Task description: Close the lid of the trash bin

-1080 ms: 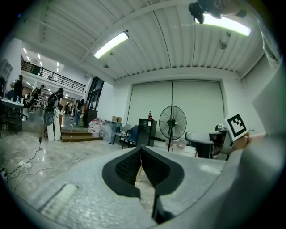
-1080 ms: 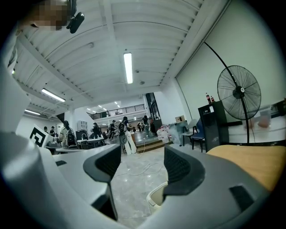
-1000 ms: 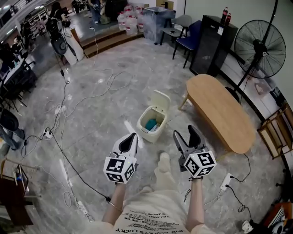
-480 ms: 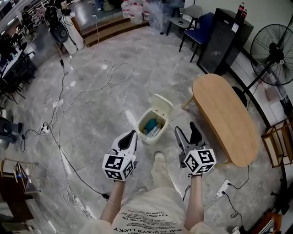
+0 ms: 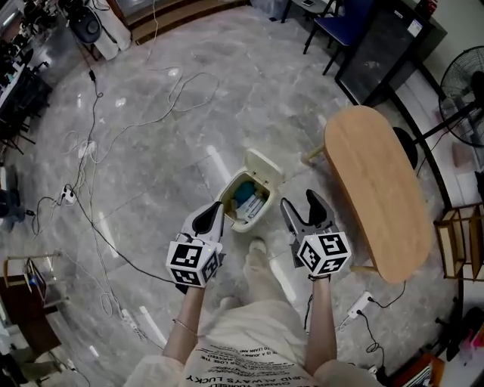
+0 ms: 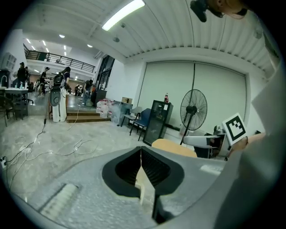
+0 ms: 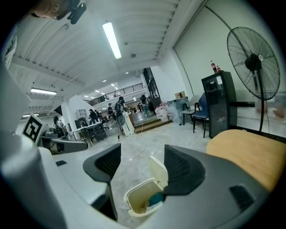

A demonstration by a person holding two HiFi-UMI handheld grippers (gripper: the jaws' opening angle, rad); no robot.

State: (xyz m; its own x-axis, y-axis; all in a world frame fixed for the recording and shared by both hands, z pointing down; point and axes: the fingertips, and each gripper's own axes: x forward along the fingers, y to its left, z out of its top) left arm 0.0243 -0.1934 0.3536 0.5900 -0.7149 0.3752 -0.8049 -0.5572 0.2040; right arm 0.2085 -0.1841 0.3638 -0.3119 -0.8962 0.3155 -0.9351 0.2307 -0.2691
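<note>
A cream trash bin (image 5: 243,201) stands on the floor in front of me, its lid (image 5: 264,164) tipped up at the far side. Inside lies teal and white rubbish. The bin (image 7: 142,202) also appears between the right jaws, lid (image 7: 158,173) upright. My left gripper (image 5: 212,220) hovers just left of the bin, jaws shut with nothing in them (image 6: 141,169). Just right of the bin, my right gripper (image 5: 302,208) is open and empty (image 7: 142,164). Both are held above the floor, apart from the bin.
A long wooden table (image 5: 376,187) stands right of the bin. Cables (image 5: 113,143) trail over the marble floor to the left. A dark cabinet (image 5: 382,47), a blue chair (image 5: 339,23) and a fan (image 5: 465,92) stand at the back right. My foot (image 5: 255,249) is just behind the bin.
I have stepped closer to the bin, which now lies between the two grippers rather than ahead of them. Both grippers keep their states.
</note>
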